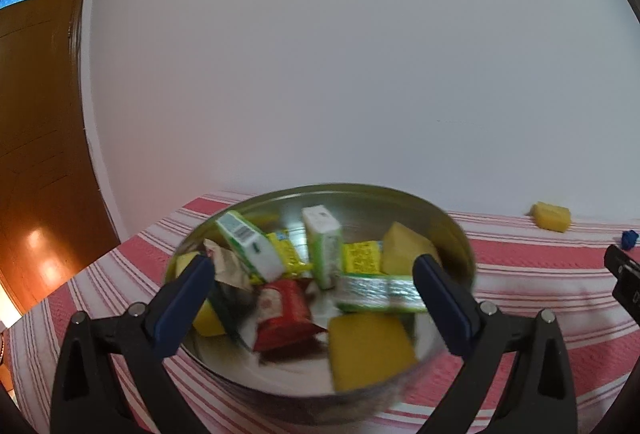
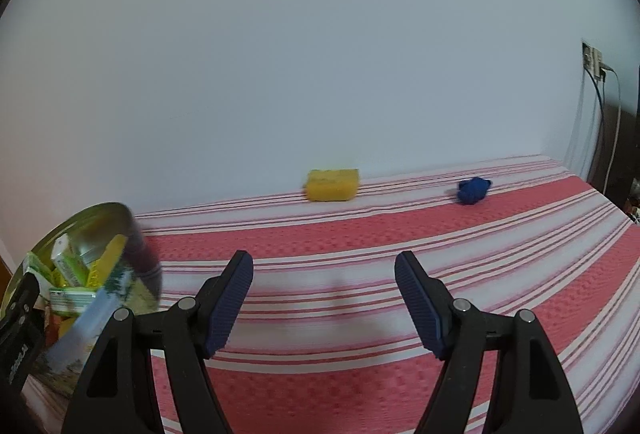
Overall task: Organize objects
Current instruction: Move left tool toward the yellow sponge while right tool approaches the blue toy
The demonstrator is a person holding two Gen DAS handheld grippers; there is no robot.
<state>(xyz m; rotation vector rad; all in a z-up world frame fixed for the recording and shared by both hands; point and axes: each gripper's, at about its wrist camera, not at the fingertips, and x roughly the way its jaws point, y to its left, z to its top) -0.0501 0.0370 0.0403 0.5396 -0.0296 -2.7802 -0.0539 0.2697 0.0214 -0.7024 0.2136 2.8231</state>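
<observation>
Straddling a round metal tin [image 1: 456,234], the left tool [image 1: 316,298] has its 2 blue pads spread to either side of it, but blur hides whether they press on the rim. The tin sits at the left end of a red-and-white striped bench [image 2: 400,234] and holds green cartons [image 1: 324,246], yellow packets [image 1: 360,256], a red packet [image 1: 284,314] and yellow sponges [image 1: 370,350], all smeared so no print can be read. The right tool [image 2: 324,298] stands spread over bare cloth with nothing between its pads. At the far edge against the wall lies 1 more yellow sponge [image 2: 332,185], and well to its right a small blue thing [image 2: 473,191] too blurred to identify. In the right wrist view the tin is cut off by the frame's left edge.
</observation>
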